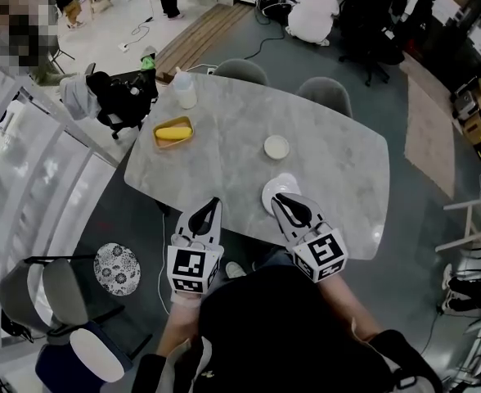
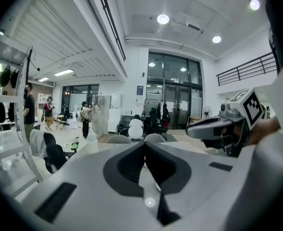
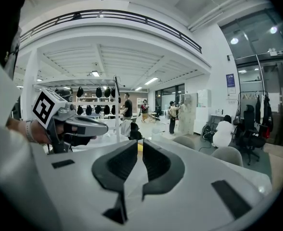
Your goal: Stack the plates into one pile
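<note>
Seen from above, a pale marble table (image 1: 339, 162) with rounded corners stands in a large open room, and a person at its near edge holds a two-jaw gripper in each hand. Two small white plates lie on the table, apart and not stacked. The far plate (image 1: 276, 146) sits alone towards the middle of the tabletop. The near plate (image 1: 278, 185) lies close to the table's near edge, directly in line with the far one. The right gripper (image 1: 277, 199) reaches over the near plate, its tips overlapping the plate's near side. In its own view its jaws are drawn almost together, with only a thin slit between the tips. It may be pinching the plate's rim, but neither view shows that clearly. The left gripper (image 1: 215, 202) hovers at the table's near edge, to the left of the near plate and clear of it. Its jaws are closed tip to tip, with nothing between them. Further back on the left side of the table lies a yellow tray (image 1: 173, 132) with something yellow in it. Behind that, near the far edge, stands a pale bottle (image 1: 185, 88). Two grey chairs (image 1: 241, 71) are pushed in along the far side.
</note>
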A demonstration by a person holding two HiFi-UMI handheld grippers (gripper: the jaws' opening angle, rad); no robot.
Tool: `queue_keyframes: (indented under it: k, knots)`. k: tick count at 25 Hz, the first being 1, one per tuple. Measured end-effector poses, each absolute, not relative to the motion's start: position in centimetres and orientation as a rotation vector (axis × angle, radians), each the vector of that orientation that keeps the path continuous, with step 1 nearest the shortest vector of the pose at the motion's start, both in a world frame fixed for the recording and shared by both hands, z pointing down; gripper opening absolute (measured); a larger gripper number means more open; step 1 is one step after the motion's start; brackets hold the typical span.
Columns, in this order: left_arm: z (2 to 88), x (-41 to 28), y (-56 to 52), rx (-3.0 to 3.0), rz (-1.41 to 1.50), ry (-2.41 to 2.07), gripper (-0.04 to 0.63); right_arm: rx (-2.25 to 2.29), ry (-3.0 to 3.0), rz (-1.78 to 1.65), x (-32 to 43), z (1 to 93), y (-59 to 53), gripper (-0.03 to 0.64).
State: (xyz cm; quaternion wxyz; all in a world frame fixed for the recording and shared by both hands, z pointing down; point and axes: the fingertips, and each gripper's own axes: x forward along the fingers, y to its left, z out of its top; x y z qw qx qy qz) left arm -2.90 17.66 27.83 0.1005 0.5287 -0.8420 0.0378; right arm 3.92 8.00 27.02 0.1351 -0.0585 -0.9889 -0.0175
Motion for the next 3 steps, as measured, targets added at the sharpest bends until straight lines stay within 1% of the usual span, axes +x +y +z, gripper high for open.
queue_keyframes:
  k: [3]
  knots:
    - [28.1, -2.89, 17.73, 1.567, 0.118, -2.48, 0.008, -0.168, -2.863, -0.045, 3.82, 27.24, 8.11, 0.043]
